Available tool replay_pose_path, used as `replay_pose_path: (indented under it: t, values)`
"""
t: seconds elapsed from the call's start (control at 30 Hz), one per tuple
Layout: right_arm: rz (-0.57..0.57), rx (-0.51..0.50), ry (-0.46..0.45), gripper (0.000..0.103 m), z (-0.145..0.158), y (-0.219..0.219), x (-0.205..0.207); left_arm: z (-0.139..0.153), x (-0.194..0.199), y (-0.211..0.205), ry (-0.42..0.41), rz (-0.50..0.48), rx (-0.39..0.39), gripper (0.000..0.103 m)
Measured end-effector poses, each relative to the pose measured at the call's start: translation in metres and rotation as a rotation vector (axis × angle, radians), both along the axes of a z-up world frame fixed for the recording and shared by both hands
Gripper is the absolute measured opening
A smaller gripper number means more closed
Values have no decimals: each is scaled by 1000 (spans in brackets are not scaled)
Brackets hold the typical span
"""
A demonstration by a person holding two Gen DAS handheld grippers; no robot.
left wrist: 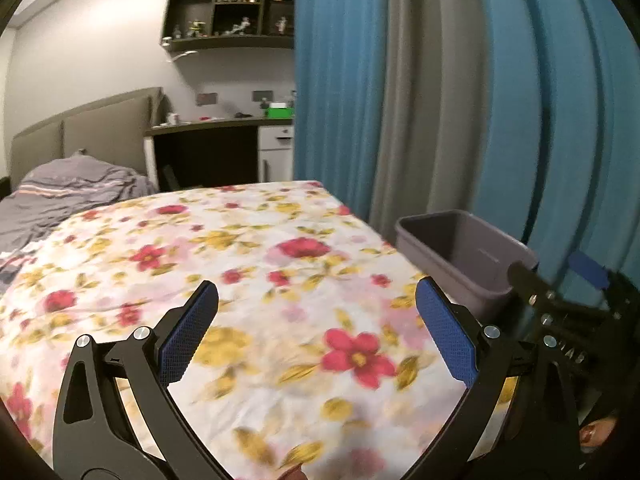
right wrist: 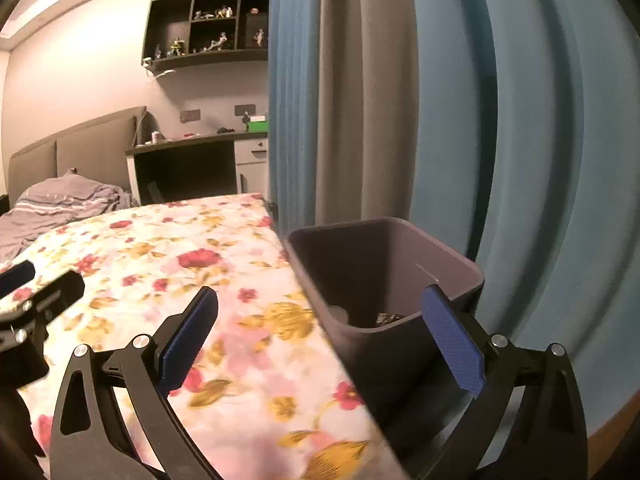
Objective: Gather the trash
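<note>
Upright bin (right wrist: 384,276) opens upward beside bed (right wrist: 224,280).

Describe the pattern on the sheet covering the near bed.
White sheet printed with red and pink flowers and yellow leaves; clearest in the left wrist view.

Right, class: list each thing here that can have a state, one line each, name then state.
left gripper: fingers wide apart, nothing between them.
right gripper: fingers wide apart, nothing gripped.
trash bin: upright beside the bed, lidless, some scraps at the bottom.
floral bedspread: spread flat, no trash visible on it.
grey blanket: crumpled at the headboard end.
curtains: drawn closed.
</note>
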State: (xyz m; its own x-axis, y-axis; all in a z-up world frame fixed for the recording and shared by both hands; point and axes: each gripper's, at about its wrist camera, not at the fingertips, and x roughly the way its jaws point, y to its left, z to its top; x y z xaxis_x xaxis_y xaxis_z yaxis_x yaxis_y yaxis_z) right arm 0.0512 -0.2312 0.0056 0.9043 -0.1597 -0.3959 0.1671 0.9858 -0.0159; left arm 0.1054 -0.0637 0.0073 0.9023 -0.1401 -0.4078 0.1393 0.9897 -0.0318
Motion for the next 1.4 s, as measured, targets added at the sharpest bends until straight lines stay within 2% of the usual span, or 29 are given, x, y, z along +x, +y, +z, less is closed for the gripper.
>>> replay_pose_path:
  t: [0.1,0.37,0.47,0.63,1.4]
  values:
    - [12,8,-7,97,7,15,-9,2,-16,18,6,25,3,97]
    - [55,-10,-24,97,18,57,-36,3,-44,52,11,65,-51,97]
    - [50,-8,-28,97,21,65,-43,0,-53,60,12,90,-44,97]
    - [40,-8,-27,97,24,72,-49,2,-62,75,10,110,-75,97]
    - [34,-10,-42,97,24,76,-53,12,-71,72,4,76,-96,97]
